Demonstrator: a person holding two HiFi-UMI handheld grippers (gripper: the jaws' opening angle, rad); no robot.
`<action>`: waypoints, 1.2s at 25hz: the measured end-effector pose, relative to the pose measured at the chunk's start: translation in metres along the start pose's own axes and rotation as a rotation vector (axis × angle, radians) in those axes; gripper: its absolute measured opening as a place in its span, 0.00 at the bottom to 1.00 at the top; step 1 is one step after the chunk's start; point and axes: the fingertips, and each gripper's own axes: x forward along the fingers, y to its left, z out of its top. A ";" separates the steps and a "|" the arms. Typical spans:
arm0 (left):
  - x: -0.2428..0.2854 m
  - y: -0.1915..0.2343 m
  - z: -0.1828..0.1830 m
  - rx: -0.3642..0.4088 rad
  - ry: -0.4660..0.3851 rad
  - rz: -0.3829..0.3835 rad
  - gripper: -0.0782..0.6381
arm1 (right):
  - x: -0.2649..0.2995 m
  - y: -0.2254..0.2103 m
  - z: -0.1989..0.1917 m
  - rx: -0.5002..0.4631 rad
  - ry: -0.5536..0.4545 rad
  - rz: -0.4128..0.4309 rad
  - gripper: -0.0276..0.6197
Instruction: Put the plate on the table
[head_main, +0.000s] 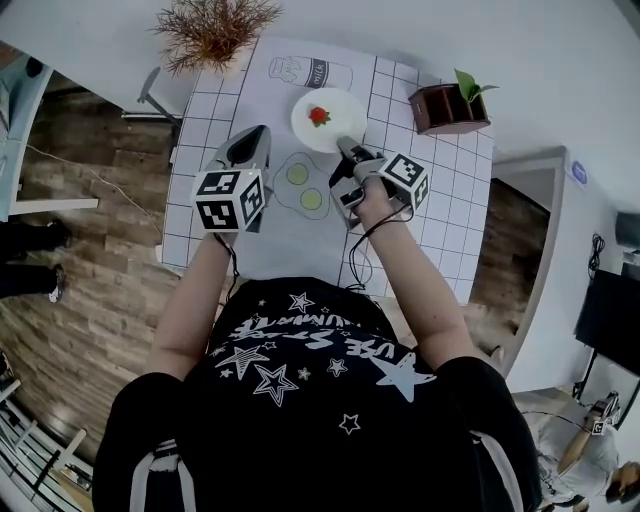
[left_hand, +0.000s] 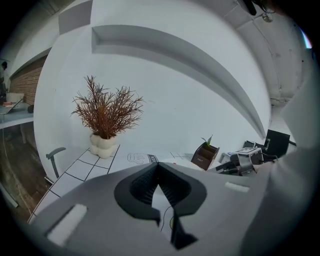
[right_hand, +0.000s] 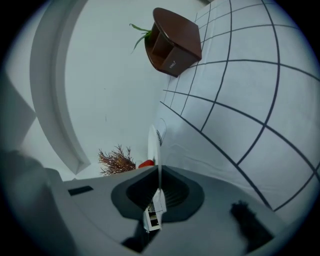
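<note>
Nearly done, by the look of it; the plate (head_main: 335, 128) lies over the far middle of the table (head_main: 440, 210), a red bit (head_main: 319, 116) on it, just beside the drawn milk carton (head_main: 310, 71); whether it rests flat on the cloth or hangs just above, I cannot tell; the right gripper (head_main: 347, 150) pinches its near rim, jaws pressed onto the thin edge; the left gripper (head_main: 252, 142) hovers apart, jaws together on nothing; left to do, I judge: settle the plate, let go, withdraw.
</note>
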 end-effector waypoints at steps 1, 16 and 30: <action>0.003 0.000 -0.001 -0.001 0.004 0.004 0.12 | 0.002 -0.002 0.000 0.002 0.009 -0.005 0.07; 0.015 0.001 -0.012 -0.012 0.049 0.026 0.12 | 0.020 -0.023 -0.004 -0.002 0.065 -0.067 0.07; 0.008 -0.001 -0.016 -0.021 0.048 0.017 0.12 | 0.021 -0.037 -0.004 -0.018 0.059 -0.133 0.07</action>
